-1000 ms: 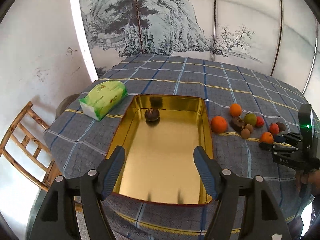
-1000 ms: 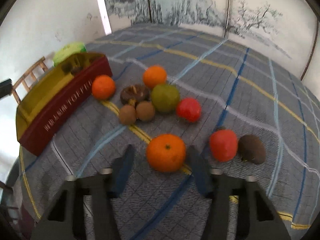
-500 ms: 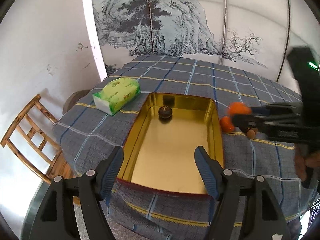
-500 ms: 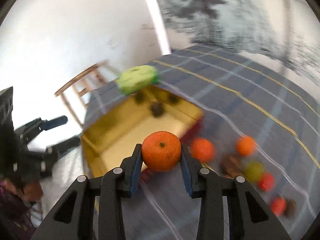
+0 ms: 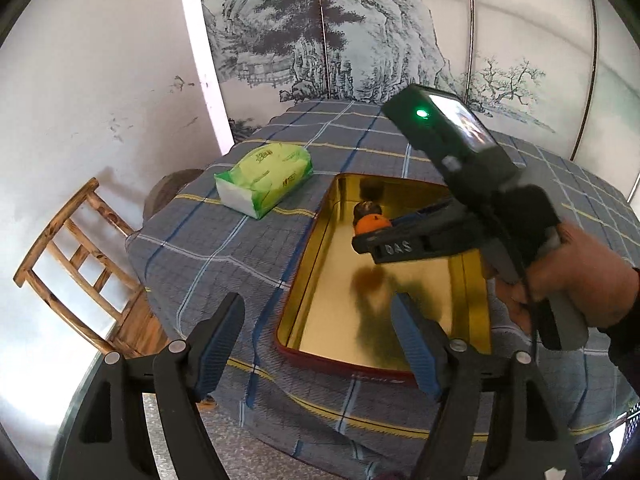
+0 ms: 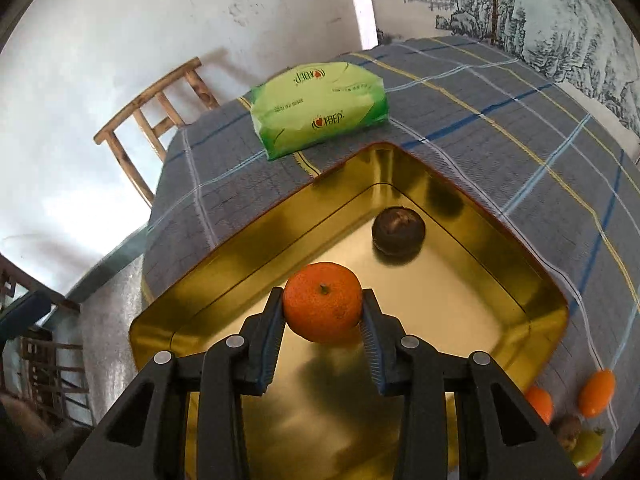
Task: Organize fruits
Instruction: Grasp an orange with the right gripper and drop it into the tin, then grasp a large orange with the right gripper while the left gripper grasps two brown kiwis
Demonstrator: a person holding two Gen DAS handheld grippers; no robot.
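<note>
My right gripper [image 6: 323, 320] is shut on an orange mandarin [image 6: 322, 307] and holds it above the floor of the gold tray [image 6: 472, 204]. A dark brown round fruit [image 6: 398, 231] lies in the tray's far corner. In the left wrist view the right gripper [image 5: 366, 236] reaches over the tray [image 5: 304, 264] with the mandarin [image 5: 372, 224] in front of the dark fruit [image 5: 366, 209]. My left gripper [image 5: 320, 336] is open and empty, at the tray's near edge. Several more fruits, including two oranges [image 6: 596, 392], lie on the cloth right of the tray.
A green tissue pack [image 5: 264, 176] lies on the plaid tablecloth [image 5: 224, 248] left of the tray; it also shows in the right wrist view [image 6: 320, 108]. A wooden chair [image 5: 76, 256] stands at the table's left side. A painted screen stands behind the table.
My right gripper has closed on the mandarin, lifted it from the fruit pile and carried it left over the tray. My left gripper stays open and has drifted a little back.
</note>
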